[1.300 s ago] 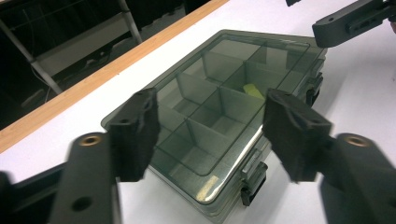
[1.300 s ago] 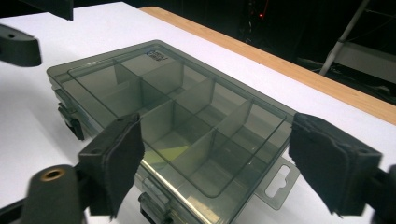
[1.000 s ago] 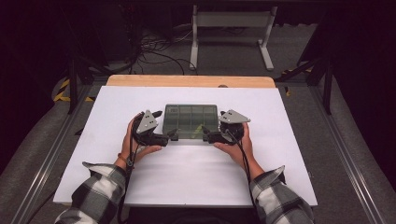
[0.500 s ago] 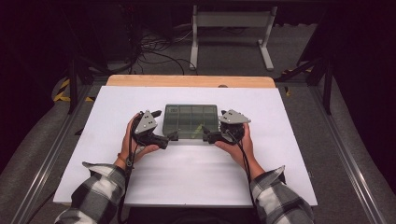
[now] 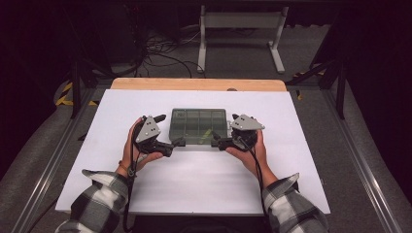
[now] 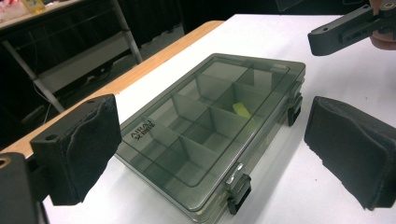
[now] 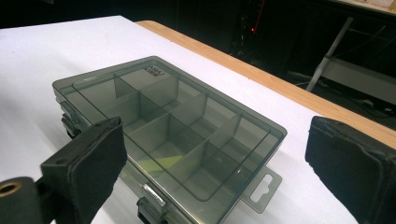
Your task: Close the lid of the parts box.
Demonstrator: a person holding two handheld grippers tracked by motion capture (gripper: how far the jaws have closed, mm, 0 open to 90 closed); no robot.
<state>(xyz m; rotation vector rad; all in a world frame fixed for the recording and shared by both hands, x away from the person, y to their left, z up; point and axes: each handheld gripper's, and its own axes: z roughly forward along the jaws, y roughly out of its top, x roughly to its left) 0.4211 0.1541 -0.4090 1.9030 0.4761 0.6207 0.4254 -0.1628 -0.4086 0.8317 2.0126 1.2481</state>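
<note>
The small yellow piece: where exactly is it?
In the high view, the yellow piece lies inside the closed organiser box, in a front-row compartment nearer the right gripper.

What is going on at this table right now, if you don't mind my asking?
A person holds tongs in each hand at either end of a smoky clear compartment box on the white table. The left tongs and right tongs are both open, near the box's front corners and gripping nothing. The lid is shut with its latches closed. A small yellow piece lies in one compartment.
</note>
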